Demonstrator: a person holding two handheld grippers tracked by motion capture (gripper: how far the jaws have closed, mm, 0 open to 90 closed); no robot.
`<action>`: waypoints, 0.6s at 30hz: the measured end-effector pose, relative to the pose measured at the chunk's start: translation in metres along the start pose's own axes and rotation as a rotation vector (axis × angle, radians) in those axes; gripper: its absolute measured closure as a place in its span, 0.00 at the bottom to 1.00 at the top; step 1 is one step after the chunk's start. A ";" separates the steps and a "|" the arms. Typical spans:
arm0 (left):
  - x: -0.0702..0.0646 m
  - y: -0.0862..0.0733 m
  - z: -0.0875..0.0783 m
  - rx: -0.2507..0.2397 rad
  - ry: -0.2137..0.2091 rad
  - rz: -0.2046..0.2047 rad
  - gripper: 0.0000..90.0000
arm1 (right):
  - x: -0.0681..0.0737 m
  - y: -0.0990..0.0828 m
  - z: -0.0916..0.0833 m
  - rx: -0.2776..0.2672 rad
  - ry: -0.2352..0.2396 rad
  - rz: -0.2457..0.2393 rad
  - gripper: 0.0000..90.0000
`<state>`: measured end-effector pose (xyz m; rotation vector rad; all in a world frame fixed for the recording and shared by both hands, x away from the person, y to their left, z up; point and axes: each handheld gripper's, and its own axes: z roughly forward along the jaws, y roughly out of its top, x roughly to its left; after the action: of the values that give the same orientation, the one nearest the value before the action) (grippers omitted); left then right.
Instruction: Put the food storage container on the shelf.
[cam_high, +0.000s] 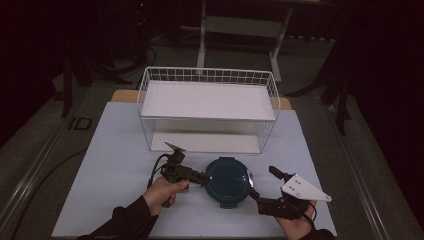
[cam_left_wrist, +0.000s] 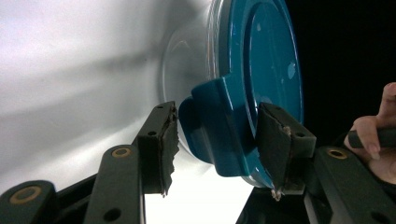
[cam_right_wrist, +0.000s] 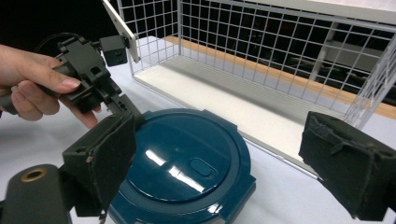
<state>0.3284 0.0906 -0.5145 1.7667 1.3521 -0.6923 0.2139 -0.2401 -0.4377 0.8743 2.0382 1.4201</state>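
Observation:
A round dark teal container with a clip-on lid (cam_high: 227, 180) sits on the pale mat in front of the wire shelf. My left gripper (cam_high: 204, 178) is at its left edge, rolled on its side. In the left gripper view the jaws (cam_left_wrist: 218, 106) hold the lid's latch tab (cam_left_wrist: 219, 130), one pad (cam_left_wrist: 168, 140) against the tab's lower edge and the other over the lid's top. My right gripper (cam_high: 261, 181) stands open at the container's right side. Its wide-apart pads (cam_right_wrist: 107, 158) frame the lid (cam_right_wrist: 187, 163) without touching it.
A white wire shelf rack (cam_high: 207, 107) stands just behind the container, with its lower white board (cam_right_wrist: 224, 100) close to the lid. The pale mat (cam_high: 115, 165) has free room to the left. Beyond the table the floor is dark, with a stand's legs.

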 end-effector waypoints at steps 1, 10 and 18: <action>0.001 0.000 0.001 0.002 -0.005 -0.005 0.56 | 0.000 0.000 0.000 0.001 0.002 0.000 0.12; 0.004 -0.001 0.002 -0.005 -0.035 0.000 0.58 | -0.010 -0.003 0.004 0.055 0.014 0.052 0.16; -0.004 -0.005 0.001 -0.018 -0.022 0.075 0.59 | -0.033 -0.015 0.019 0.166 0.086 0.229 0.23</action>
<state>0.3229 0.0881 -0.5132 1.7805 1.2668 -0.6545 0.2465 -0.2567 -0.4567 1.1674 2.2030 1.4431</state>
